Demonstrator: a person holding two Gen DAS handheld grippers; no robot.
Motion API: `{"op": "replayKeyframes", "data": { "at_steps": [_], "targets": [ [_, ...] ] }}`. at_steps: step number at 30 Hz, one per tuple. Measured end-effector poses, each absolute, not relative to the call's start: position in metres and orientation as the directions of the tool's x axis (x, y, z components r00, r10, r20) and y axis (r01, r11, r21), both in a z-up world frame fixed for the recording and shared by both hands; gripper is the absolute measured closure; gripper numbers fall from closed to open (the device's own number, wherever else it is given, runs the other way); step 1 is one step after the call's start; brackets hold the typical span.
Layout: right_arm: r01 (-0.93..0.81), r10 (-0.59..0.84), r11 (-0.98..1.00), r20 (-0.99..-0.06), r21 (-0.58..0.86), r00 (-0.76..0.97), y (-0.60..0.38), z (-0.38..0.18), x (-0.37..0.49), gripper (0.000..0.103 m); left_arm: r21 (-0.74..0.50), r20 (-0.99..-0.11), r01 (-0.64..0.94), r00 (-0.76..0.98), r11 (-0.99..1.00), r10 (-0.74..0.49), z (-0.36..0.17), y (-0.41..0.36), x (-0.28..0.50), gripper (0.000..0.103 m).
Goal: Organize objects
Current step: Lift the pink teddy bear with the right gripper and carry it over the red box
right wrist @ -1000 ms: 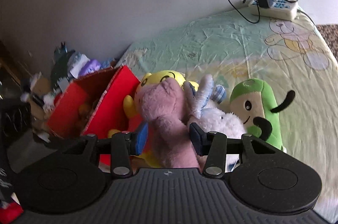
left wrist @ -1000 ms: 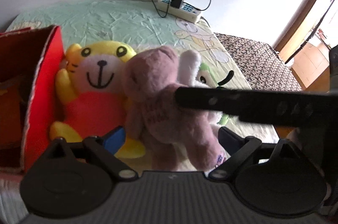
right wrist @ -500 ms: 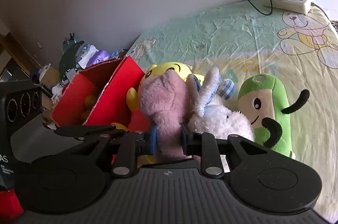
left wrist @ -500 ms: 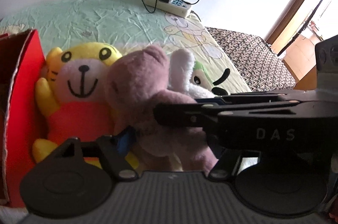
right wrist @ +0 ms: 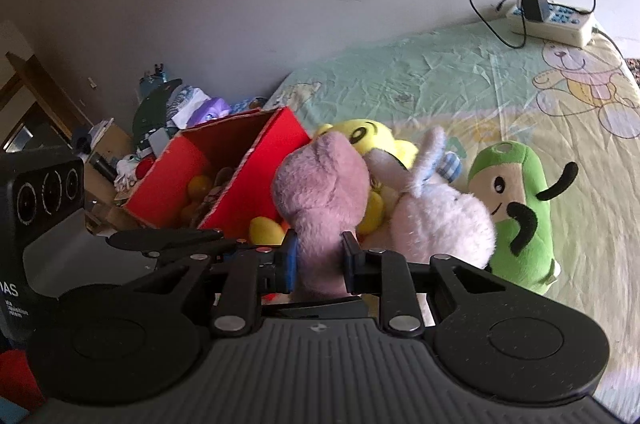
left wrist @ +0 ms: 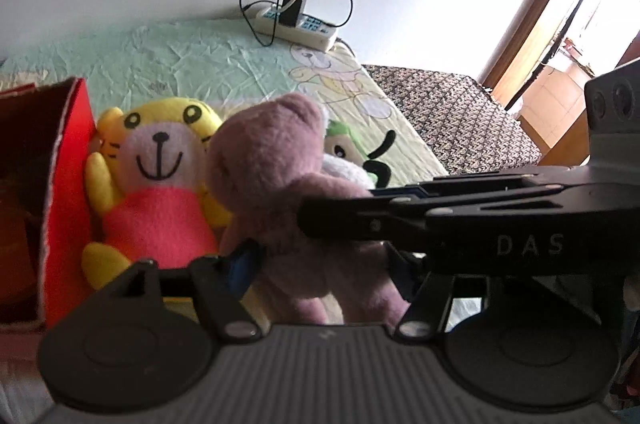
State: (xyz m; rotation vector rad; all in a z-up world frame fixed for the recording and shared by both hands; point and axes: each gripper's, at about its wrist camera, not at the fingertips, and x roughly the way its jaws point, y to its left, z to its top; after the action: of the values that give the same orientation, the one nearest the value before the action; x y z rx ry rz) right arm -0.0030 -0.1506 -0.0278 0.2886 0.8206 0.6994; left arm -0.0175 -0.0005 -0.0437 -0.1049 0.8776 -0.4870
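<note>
Pink plush bear, clamped at the waist by right gripper and straddled by left gripper, beside red box; left grip contact unclear.

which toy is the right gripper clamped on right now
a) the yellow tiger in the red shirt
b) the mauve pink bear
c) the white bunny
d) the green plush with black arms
b: in the right wrist view the right gripper has its blue-padded fingers pressed into both sides of the mauve pink bear, while the other plush toys lie beside or behind it, outside the jaws.
</note>
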Motion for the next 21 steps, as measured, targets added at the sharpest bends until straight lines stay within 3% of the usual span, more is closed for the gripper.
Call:
{"op": "replayKeyframes", "data": {
  "at_steps": [21],
  "targets": [
    [-0.582, 0.749, 0.662, -0.442, 0.472, 0.494, -0.074, 0.019, -0.020, 0.080, -0.233, -0.591, 0.331, 0.699, 0.915, -0.403, 0.016, 0.079, -0.066, 0.039]
  ]
}}
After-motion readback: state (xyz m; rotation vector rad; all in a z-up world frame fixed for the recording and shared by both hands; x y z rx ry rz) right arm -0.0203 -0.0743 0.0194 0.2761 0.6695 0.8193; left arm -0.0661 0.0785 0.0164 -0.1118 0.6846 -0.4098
